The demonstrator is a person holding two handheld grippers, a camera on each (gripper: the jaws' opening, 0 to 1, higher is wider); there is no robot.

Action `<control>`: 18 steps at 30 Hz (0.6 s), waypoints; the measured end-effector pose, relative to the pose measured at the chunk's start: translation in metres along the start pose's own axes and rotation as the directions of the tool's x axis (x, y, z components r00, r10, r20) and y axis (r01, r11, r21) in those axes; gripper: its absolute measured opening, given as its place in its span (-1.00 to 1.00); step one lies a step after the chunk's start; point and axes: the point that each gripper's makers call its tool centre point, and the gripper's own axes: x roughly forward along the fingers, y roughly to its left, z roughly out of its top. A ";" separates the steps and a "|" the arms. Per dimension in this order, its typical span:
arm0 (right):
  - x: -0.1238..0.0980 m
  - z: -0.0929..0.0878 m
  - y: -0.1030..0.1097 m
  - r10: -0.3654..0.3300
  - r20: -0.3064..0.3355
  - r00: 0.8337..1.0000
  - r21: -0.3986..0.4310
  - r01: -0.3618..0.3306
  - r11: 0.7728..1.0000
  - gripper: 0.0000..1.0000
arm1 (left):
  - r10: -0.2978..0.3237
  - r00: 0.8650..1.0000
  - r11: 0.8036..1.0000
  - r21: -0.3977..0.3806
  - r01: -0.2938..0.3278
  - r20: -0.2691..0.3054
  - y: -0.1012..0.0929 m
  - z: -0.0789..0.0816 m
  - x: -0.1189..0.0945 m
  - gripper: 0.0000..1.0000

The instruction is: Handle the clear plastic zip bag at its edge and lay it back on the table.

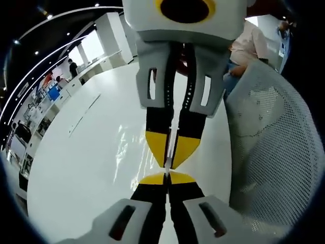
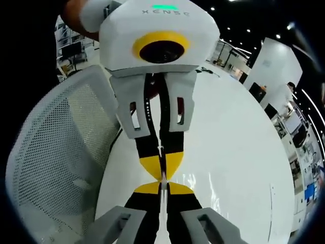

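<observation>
Left claw [image 1: 167, 178] sits closed on a thin clear edge, tip to tip with the right claw [image 1: 171, 152], which enters its view from the top. Both clamp the same edge of the clear plastic zip bag [image 1: 134, 147]. The bag shows as a glossy, crinkled film hanging between the tips and the white bench [image 1: 76, 168]. It looks lifted off the surface, though contact lower down cannot be ruled out.

Judgement: pinching at the edge from opposite sides keeps the film taut and flat, so it can be lowered without folding.

Right gripper view gives the mirror arrangement: right claw [image 2: 162, 185] shut on the bag edge, left claw [image 2: 162, 170] meeting it from above, film glinting [image 2: 200, 183] beside the tips over the bench [image 2: 238, 152]. A white mesh chair back [image 2: 56, 152] stands just beside the bench edge.

Writing: "XENSE" in pale letters on the left claw's housing, with a green lit bar above it. No label readable on the bag.
</observation>
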 end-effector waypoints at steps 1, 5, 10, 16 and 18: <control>-0.001 0.000 0.000 0.001 -0.001 1.000 0.002 -0.001 1.000 -1.00 | 0.001 1.000 1.000 0.014 -0.001 0.001 0.000 0.000 0.000 -1.00; -0.003 -0.006 -0.001 0.000 -0.016 1.000 -0.004 0.000 1.000 -1.00 | 0.004 1.000 1.000 0.017 -0.003 -0.010 0.002 -0.002 0.000 -1.00; -0.010 -0.014 -0.001 -0.002 -0.029 1.000 0.005 0.002 1.000 -1.00 | -0.001 1.000 1.000 -0.002 0.001 -0.015 0.003 -0.004 0.000 -1.00; -0.017 -0.024 -0.002 -0.010 -0.039 0.999 0.016 0.010 1.000 -1.00 | 0.004 1.000 1.000 -0.005 -0.004 -0.013 0.006 -0.004 0.000 -1.00; -0.020 -0.026 -0.002 -0.011 -0.040 0.999 0.021 0.012 1.000 -1.00 | 0.003 1.000 1.000 0.003 -0.003 -0.010 0.006 -0.003 0.000 -1.00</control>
